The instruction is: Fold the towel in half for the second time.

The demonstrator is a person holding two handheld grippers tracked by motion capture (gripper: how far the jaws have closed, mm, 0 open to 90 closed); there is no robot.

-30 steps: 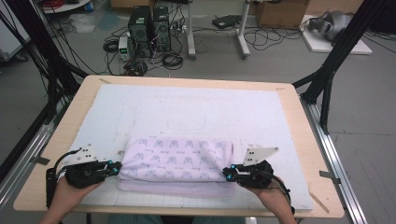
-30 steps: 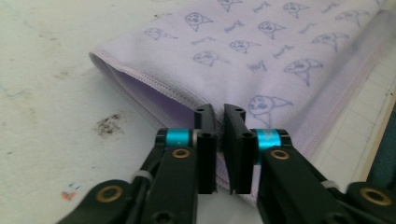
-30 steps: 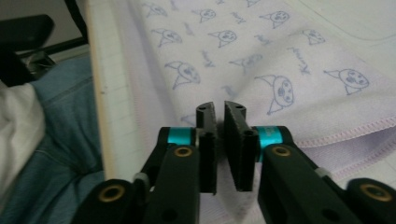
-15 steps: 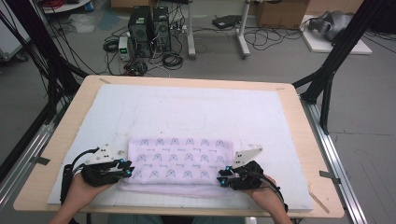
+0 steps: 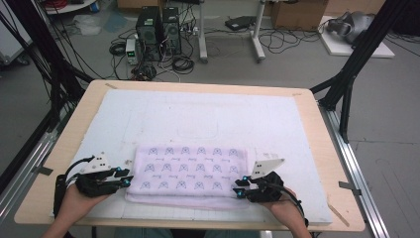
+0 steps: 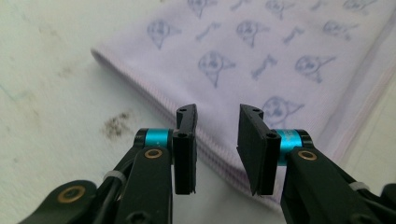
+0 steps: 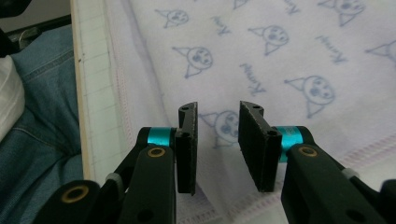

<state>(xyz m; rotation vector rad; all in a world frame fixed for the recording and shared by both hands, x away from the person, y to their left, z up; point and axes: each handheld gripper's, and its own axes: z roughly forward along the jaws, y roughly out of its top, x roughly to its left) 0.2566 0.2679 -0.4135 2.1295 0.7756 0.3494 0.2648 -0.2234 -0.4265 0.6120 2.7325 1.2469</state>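
A folded lilac towel [image 5: 190,173] printed with small cartoon faces lies flat at the front middle of the white mat [image 5: 208,119]. My left gripper [image 5: 126,177] rests at its left edge, jaws apart. In the left gripper view the left gripper [image 6: 217,116] is just over the towel [image 6: 261,60] hem, with nothing pinched. My right gripper [image 5: 239,188] sits at the towel's front right corner. In the right gripper view the right gripper [image 7: 217,112] stands open above the towel [image 7: 280,56]. Both pairs of jaws have just been opening, and the cloth lies below them, not between the pads.
The mat covers a wooden table [image 5: 317,114] with black frame poles [image 5: 356,59] at its back corners. The table's front edge [image 7: 78,93] and the person's jeans [image 7: 37,140] lie close beside my right gripper. Computers and cables sit on the floor beyond.
Both grippers' jaws have opened and let go of the towel's side edges. The towel's upper fold has settled flatter. Both hands have stayed nearly in place.
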